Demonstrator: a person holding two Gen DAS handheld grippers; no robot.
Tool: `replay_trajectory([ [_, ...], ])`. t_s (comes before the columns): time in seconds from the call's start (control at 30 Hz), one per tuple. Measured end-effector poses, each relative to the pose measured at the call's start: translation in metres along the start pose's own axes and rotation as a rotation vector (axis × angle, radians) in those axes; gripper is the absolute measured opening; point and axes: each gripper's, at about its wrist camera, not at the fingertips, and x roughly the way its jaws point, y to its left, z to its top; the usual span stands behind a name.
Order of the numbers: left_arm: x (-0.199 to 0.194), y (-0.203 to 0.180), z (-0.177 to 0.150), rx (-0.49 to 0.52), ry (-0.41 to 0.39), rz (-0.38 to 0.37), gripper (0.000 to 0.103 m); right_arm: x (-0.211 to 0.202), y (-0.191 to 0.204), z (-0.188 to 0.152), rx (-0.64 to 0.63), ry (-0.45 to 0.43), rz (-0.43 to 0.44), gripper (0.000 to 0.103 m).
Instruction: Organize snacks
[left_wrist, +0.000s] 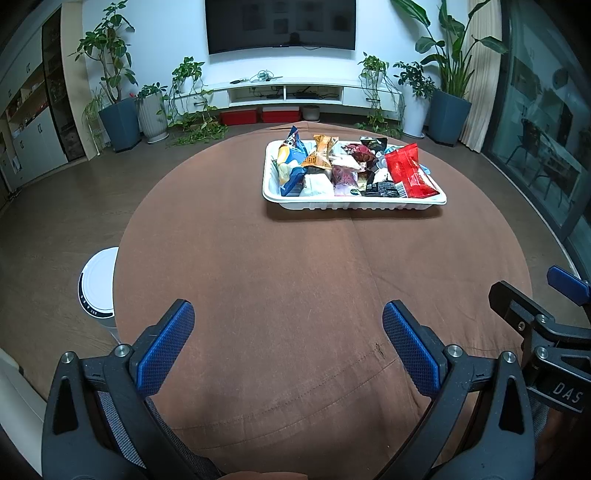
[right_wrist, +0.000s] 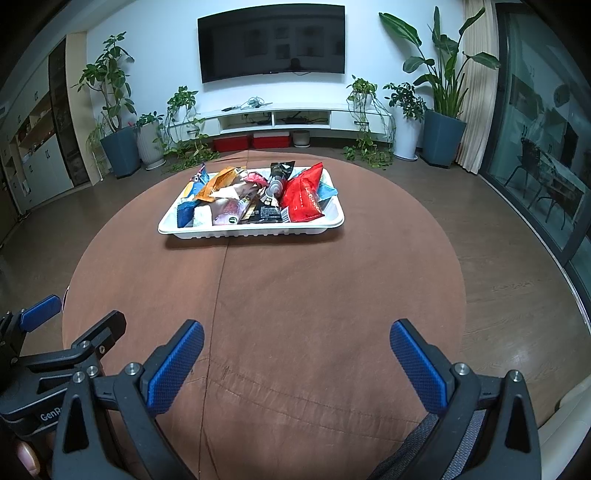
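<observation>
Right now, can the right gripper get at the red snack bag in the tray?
Probably yes: the right gripper is open, only bare tablecloth lies ahead, and the red snack bag sits exposed atop the white tray.

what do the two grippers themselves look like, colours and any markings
Both match: black plastic frames with triangular cut-outs and silver screw heads, each carrying two fingers faced with blue, cross-hatch textured pads. That holds for the left gripper and the right gripper. White lettering shows on their bodies: "DAS" on the right one, seen from the left wrist camera, and "GenR", cut off, on the left one. No cables are visible.
</observation>
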Motion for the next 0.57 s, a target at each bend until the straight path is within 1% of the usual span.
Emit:
replay_trajectory([
  [0.3, -0.001, 0.0, 0.0, 0.004, -0.004, -0.002, 0.103, 0.0, 0.001, -0.001, -0.001, 0.003, 0.0, 0.103],
  [0.37, -0.004, 0.0, 0.0, 0.004, -0.024, -0.008, 0.103, 0.002, 0.001, -0.003, 0.0, 0.007, 0.002, 0.103],
  [0.47, -0.01, 0.0, 0.002, 0.009, -0.063, 0.003, 0.103, 0.004, 0.002, -0.003, -0.001, 0.011, 0.001, 0.103],
  [0.57, -0.012, 0.002, 0.004, 0.0, -0.076, 0.013, 0.103, 0.003, 0.001, -0.003, 0.001, 0.01, 0.001, 0.103],
])
